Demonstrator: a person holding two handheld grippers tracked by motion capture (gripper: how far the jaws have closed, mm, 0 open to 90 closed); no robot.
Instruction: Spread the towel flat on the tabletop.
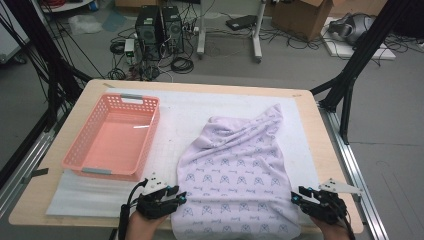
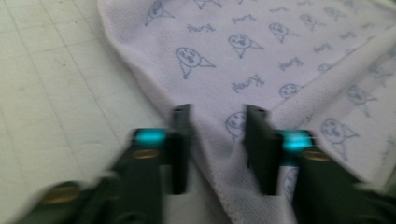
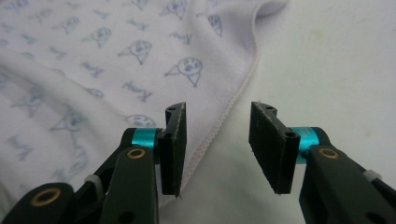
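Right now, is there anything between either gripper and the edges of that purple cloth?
Nothing visible. The left gripper straddles the cloth edge with its jaws apart, and the right gripper straddles the opposite hem the same way. The pink basket sits off to the side.

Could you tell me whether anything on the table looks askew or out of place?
Yes: the lilac cloth lies crooked and bunched at its far end, its near edge hanging over the table front. The pink basket sits square.

Grey floor (image 1: 300, 65), tangled cables (image 1: 181, 64), cardboard box (image 1: 300, 17).
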